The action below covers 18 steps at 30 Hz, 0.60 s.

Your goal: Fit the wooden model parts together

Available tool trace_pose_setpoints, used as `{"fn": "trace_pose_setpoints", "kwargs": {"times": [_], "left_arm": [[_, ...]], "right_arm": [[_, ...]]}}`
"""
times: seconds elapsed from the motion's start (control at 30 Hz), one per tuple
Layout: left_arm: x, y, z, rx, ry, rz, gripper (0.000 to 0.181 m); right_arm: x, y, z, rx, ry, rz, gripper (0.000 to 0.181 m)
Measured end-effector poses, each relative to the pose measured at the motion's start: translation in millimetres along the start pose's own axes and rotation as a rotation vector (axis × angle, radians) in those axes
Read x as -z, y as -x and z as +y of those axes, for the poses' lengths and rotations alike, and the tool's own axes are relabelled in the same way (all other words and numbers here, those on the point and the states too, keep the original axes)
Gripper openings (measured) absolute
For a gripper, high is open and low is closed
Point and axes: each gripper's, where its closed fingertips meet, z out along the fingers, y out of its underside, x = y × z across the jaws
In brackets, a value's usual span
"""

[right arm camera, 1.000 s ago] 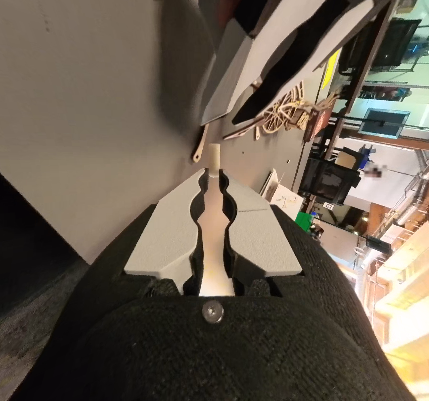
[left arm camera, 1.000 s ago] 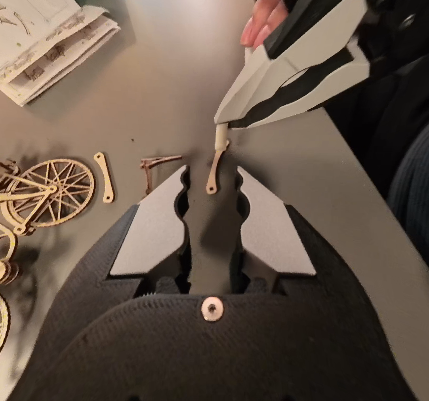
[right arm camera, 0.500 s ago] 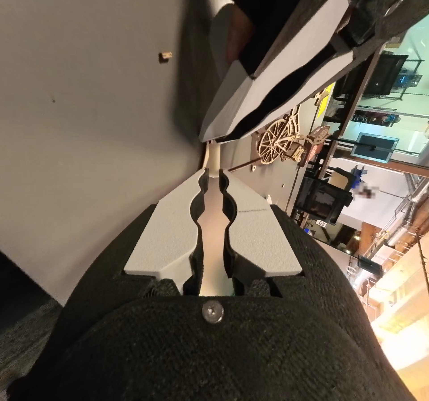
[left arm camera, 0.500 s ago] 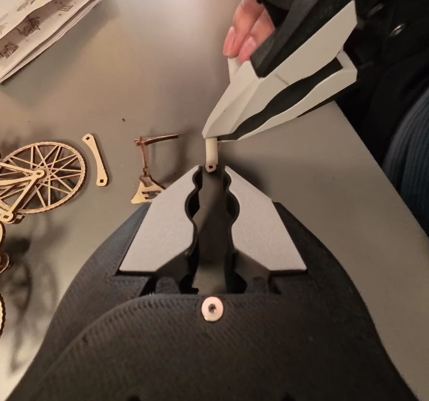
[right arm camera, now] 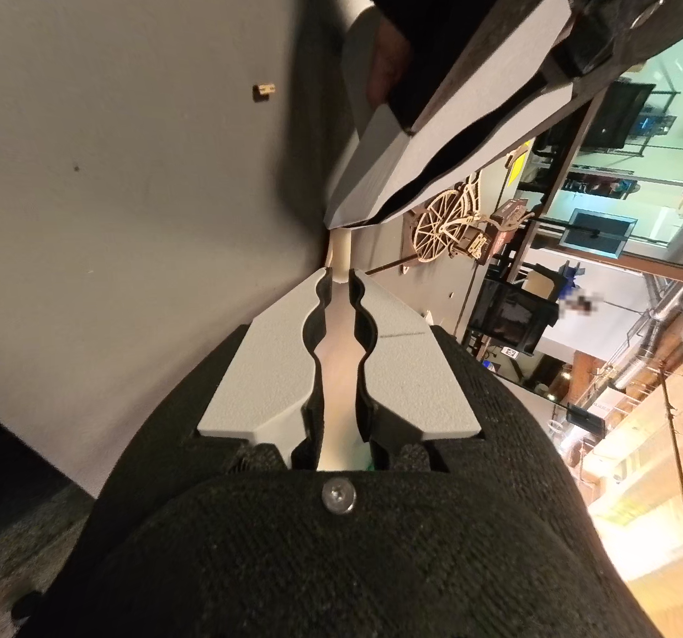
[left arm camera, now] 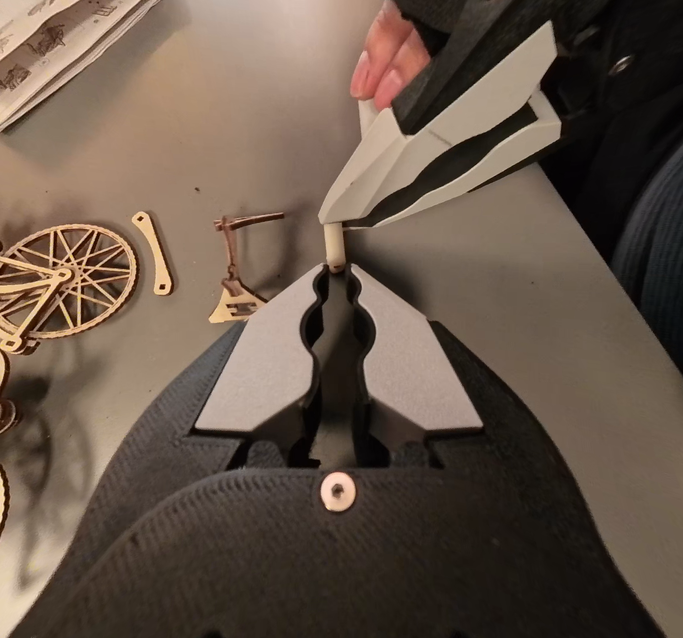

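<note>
My left gripper (left arm camera: 336, 270) fills the bottom of the left wrist view. Its jaws are closed on a small flat wooden lever, of which only the holed end (left arm camera: 335, 268) shows at the tips. My right gripper (left arm camera: 334, 222) comes in from the upper right, shut on a cream peg (left arm camera: 334, 247). The peg's free end touches the lever's end. In the right wrist view my right gripper (right arm camera: 340, 273) holds the peg (right arm camera: 340, 250), and the left gripper (right arm camera: 334, 228) meets it from above. The rest of the lever is hidden.
On the grey table lie a wooden bicycle model (left arm camera: 63, 280), a curved wooden strip (left arm camera: 155, 254), a dark wooden handlebar piece (left arm camera: 233, 269) and an instruction booklet (left arm camera: 66, 29). The table edge (left arm camera: 591, 250) runs close on the right. A small wooden block (right arm camera: 264, 89) lies apart. The tips of both grippers are at nearly the same place.
My left gripper moved forward over the lever lying on the table and closed on it. The right gripper brought the peg down to the lever's end.
</note>
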Motion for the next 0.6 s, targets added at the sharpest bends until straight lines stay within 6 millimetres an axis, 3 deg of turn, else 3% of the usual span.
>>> {"fn": "trace_pose_setpoints", "kwargs": {"times": [0.37, 0.43, 0.6], "left_arm": [[0, 4, 0, 0.021, -0.005, -0.013, 0.016], [1, 8, -1, 0.015, -0.01, -0.044, 0.025], [6, 20, -12, -0.074, -0.085, -0.172, 0.03]], "right_arm": [[-2, -4, 5, -0.04, 0.008, 0.018, 0.007], [-4, -13, 23, -0.149, 0.013, 0.025, 0.006], [-31, -30, 95, -0.61, 0.005, -0.096, 0.007]]}}
